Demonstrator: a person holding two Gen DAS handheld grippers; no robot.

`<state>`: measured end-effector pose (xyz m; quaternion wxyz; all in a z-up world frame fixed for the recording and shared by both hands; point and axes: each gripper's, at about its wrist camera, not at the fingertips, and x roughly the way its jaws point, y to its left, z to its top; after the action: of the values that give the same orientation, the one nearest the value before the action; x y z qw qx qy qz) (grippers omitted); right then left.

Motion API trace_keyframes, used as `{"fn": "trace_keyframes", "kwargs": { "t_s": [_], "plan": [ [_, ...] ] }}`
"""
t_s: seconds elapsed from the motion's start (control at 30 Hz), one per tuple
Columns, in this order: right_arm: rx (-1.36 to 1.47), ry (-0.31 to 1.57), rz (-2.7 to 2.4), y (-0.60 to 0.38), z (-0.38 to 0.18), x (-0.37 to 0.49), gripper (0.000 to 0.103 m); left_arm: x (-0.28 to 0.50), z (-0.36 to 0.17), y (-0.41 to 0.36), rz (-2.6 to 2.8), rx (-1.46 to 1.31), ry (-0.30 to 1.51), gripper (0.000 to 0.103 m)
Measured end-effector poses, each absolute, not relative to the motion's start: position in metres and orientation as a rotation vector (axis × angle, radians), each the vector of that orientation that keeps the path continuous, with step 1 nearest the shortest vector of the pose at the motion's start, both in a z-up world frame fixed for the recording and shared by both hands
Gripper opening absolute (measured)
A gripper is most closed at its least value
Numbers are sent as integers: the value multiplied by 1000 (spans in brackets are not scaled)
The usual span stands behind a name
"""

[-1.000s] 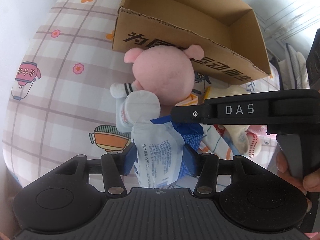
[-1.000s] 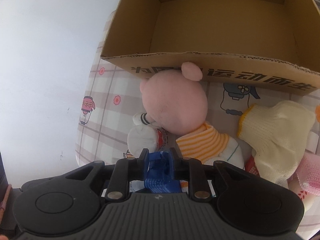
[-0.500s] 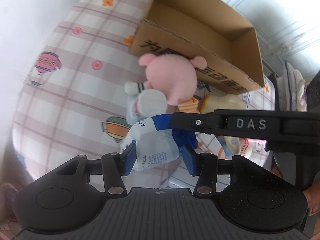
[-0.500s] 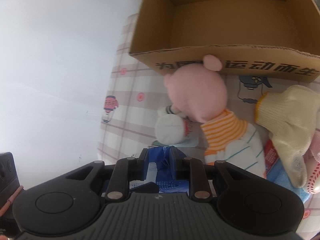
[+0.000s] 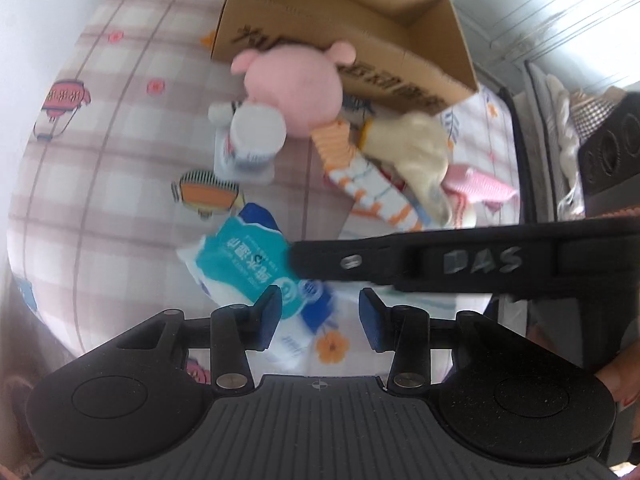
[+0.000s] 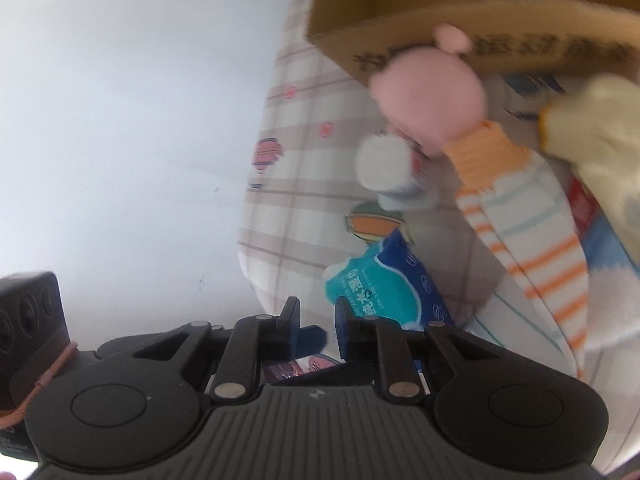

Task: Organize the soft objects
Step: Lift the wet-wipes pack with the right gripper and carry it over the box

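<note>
A blue and teal tissue pack (image 5: 256,268) lies on the checked sheet, also in the right wrist view (image 6: 384,284). My left gripper (image 5: 318,316) is open just above it, the left pad over its near end. My right gripper (image 6: 316,324) is open; its finger (image 5: 400,264) reaches across at the pack's right edge. A pink plush doll (image 5: 296,84) in a striped shirt leans against the open cardboard box (image 5: 360,28). A cream glove (image 5: 412,152) and a pink cloth (image 5: 480,192) lie to its right.
A white cup-like object (image 5: 252,140) stands left of the doll. A white wall (image 6: 140,120) runs along the left side of the bed. Bedding and a dark device (image 5: 608,152) are at the far right.
Both grippers have let go of the tissue pack and pulled back and up. The pack now lies on the sheet, turned teal face up. The view is blurred by motion.
</note>
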<state>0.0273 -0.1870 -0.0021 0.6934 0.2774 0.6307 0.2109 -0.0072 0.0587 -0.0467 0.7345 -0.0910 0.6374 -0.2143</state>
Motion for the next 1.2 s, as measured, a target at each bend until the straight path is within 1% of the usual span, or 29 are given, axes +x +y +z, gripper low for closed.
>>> {"fn": "trace_keyframes", "kwargs": {
  "t_s": [0.07,0.17,0.23,0.27,0.3,0.37,0.43,0.53,0.6,0.8,0.9,1.0,1.07,1.2],
  "plan": [
    [623,1415,431,-195,-5,21,21,-12,-52,63,-459,-197,1420,42],
    [589,1407,382,-200,-7,15,23,-16,-61,68,-426,-170,1440,47],
    [530,1398,374,-196,-8,18,26,-16,-72,70,-404,-158,1457,55],
    [501,1395,373,-193,-9,20,33,-16,-77,71,-399,-159,1467,56],
    [466,1396,376,-188,-13,25,49,-16,-83,73,-395,-164,1479,56],
    [397,1409,389,-178,-19,35,65,-16,-95,73,-390,-176,1508,56],
    [328,1415,422,-168,-23,41,66,-16,-106,74,-390,-196,1531,58],
    [240,1472,482,-150,-38,48,66,-16,-118,75,-388,-241,1548,60],
    [224,1512,520,-143,-49,51,66,-15,-124,75,-387,-268,1552,60],
    [216,1595,585,-135,-73,56,66,-11,-132,73,-379,-322,1544,68],
    [201,1605,608,-132,-79,56,71,-9,-135,74,-364,-351,1543,70],
    [225,1620,613,-132,-84,59,73,-8,-136,74,-352,-368,1537,70],
    [234,1621,616,-132,-84,59,72,-7,-135,73,-343,-368,1533,70],
    [253,1602,625,-136,-78,58,65,-4,-129,69,-317,-339,1510,70]
  ]
}}
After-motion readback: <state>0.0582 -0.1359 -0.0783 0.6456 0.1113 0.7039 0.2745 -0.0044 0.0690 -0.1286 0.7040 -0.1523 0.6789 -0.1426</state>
